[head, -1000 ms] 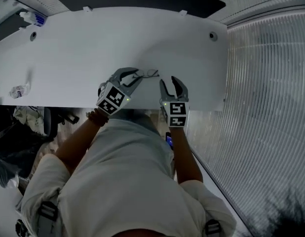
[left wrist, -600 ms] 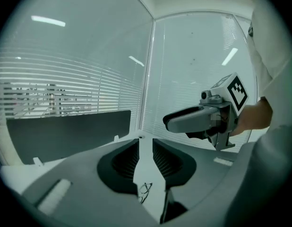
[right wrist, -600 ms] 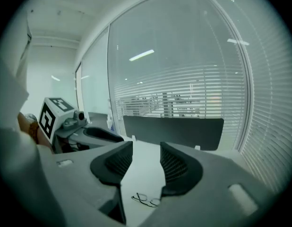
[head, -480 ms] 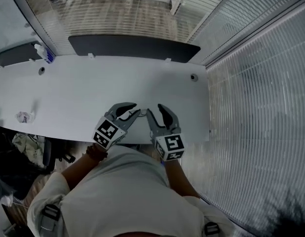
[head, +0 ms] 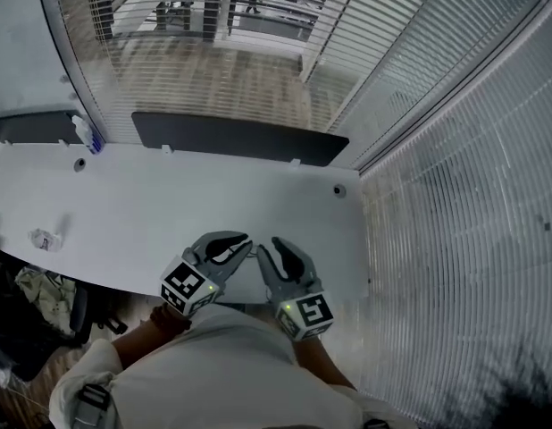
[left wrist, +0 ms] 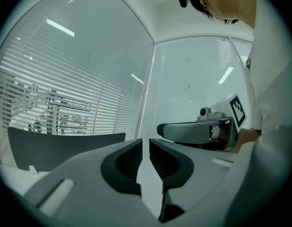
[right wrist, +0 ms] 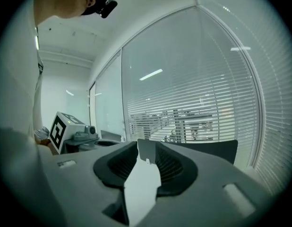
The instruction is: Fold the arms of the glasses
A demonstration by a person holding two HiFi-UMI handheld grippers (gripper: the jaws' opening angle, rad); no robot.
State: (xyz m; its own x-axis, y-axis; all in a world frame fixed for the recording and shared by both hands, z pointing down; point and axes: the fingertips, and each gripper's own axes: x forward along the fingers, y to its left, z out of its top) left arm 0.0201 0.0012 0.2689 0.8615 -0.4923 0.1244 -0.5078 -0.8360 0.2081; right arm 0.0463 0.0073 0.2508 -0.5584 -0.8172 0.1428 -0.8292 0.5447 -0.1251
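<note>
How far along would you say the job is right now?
Done: unclear, since no glasses show in any view. In hand: nothing. The left tongs and right tongs, whose jaws have just been closing, hold nothing above the table. Left: find the glasses and confirm they are folded.

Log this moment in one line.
left gripper, right gripper: above desk | jaws: apart, just been closing, nothing clearly between | glasses: not in view

You are not seeing any word, number or brand name that can be read. The left marker cube and the right marker cube are showing only black-and-white square patterns, no letters. The blue label on the bottle is coming through too small to read.
</note>
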